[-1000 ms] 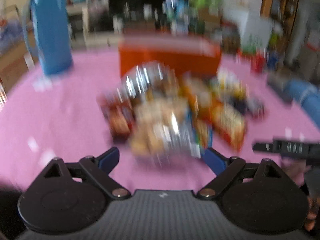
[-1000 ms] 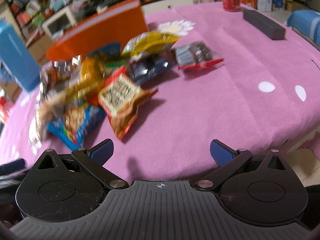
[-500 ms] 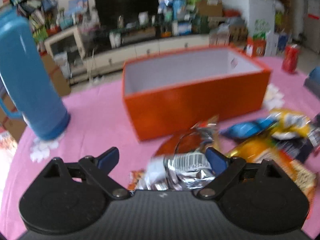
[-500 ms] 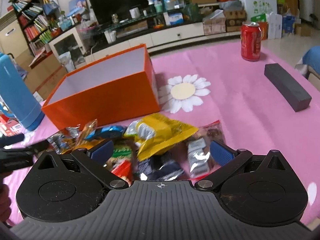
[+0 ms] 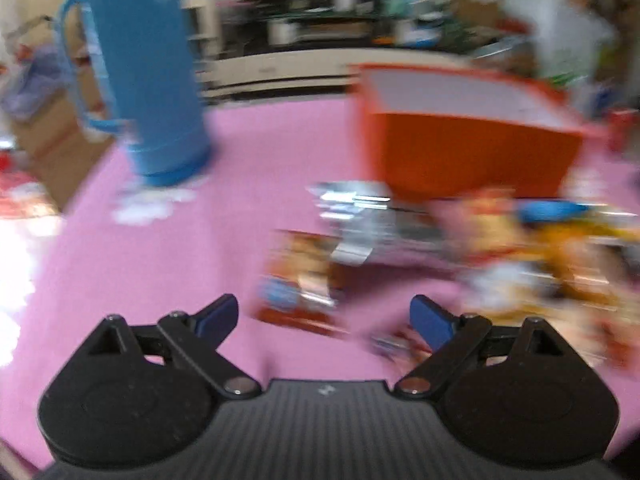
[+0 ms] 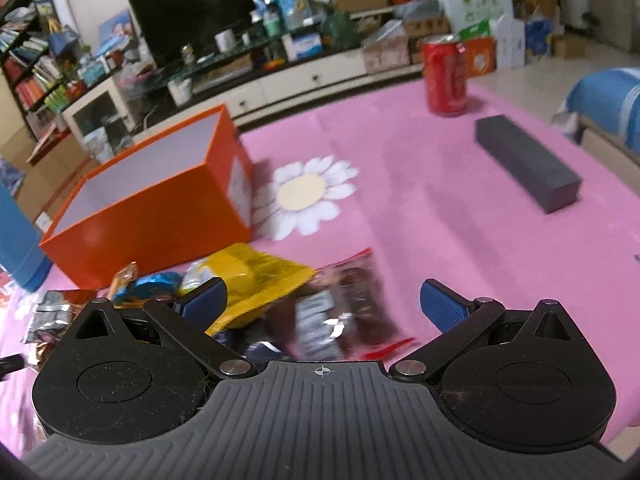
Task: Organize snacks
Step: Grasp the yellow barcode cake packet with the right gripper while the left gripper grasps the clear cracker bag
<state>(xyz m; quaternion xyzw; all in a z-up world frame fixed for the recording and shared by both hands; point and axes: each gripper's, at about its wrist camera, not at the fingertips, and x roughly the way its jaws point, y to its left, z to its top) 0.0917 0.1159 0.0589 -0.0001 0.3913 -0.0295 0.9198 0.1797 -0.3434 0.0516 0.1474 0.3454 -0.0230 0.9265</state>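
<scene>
An open orange box [image 6: 160, 216] with a white inside stands on the pink tablecloth; the blurred left wrist view shows the orange box [image 5: 468, 152] at upper right. Several snack packets lie in a heap before it: a yellow bag [image 6: 256, 280], a clear pack of dark snacks [image 6: 352, 304], a silver foil pack [image 5: 360, 224] and an orange-red packet [image 5: 300, 280]. My left gripper [image 5: 324, 316] is open above the orange-red packet, holding nothing. My right gripper [image 6: 324, 300] is open over the yellow bag and the clear pack, gripping neither.
A blue thermos [image 5: 148, 72] stands at the table's left. A red soda can [image 6: 444, 76] and a long dark grey block [image 6: 528, 164] sit at the right. A daisy print [image 6: 304, 196] marks the cloth beside the box. A TV unit runs behind the table.
The left view has swung left, so the box and snacks sit further right and the thermos nearer centre. The right gripper has shifted slightly right over the heap. Both stay open.
</scene>
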